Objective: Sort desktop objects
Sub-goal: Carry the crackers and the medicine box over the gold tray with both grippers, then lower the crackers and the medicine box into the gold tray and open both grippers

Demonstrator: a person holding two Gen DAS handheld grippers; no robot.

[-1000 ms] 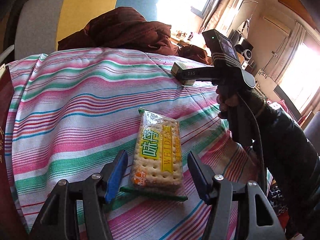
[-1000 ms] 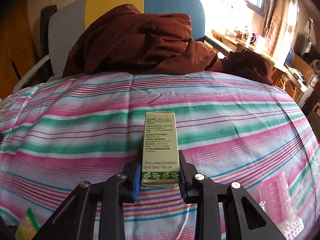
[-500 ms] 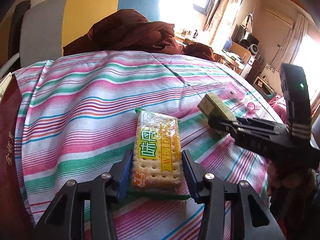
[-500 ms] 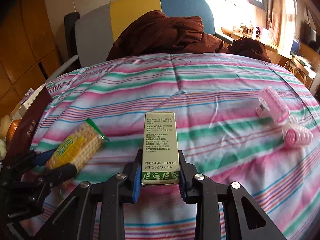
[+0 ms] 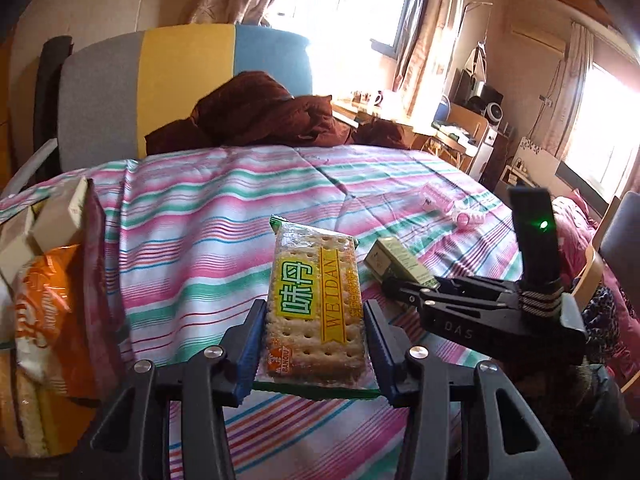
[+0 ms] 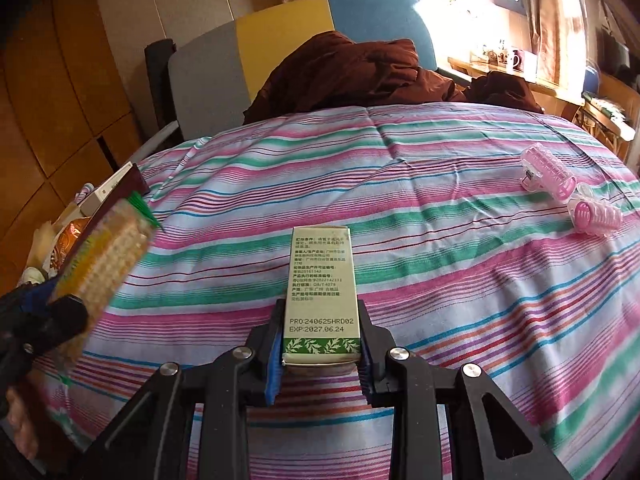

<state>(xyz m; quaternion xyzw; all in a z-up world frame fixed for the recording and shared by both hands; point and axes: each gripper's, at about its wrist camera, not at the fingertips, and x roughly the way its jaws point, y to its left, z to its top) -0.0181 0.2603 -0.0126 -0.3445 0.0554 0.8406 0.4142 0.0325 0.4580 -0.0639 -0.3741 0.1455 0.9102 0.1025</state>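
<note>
My left gripper (image 5: 314, 350) is shut on a clear cracker packet (image 5: 314, 300) with a yellow and green label, held above the striped cloth (image 5: 208, 216). In the right wrist view the same cracker packet (image 6: 108, 256) shows blurred at the left, with the left gripper (image 6: 40, 320) around it. My right gripper (image 6: 320, 354) is shut on a small green box (image 6: 321, 292) printed with small text. The left wrist view shows that green box (image 5: 396, 260) just right of the crackers, with the right gripper (image 5: 404, 284) behind it.
Two pink hair rollers (image 6: 548, 172) (image 6: 596, 216) lie on the cloth at the right. A dark red box (image 5: 94, 280) with an orange snack bag (image 5: 44, 312) and small cartons stands at the left edge. A brown blanket (image 6: 360, 76) is heaped against the headboard.
The left gripper closed on the cracker packet and lifted it off the cloth. The right gripper, still holding the green box, drew back and to the left, beside the crackers.
</note>
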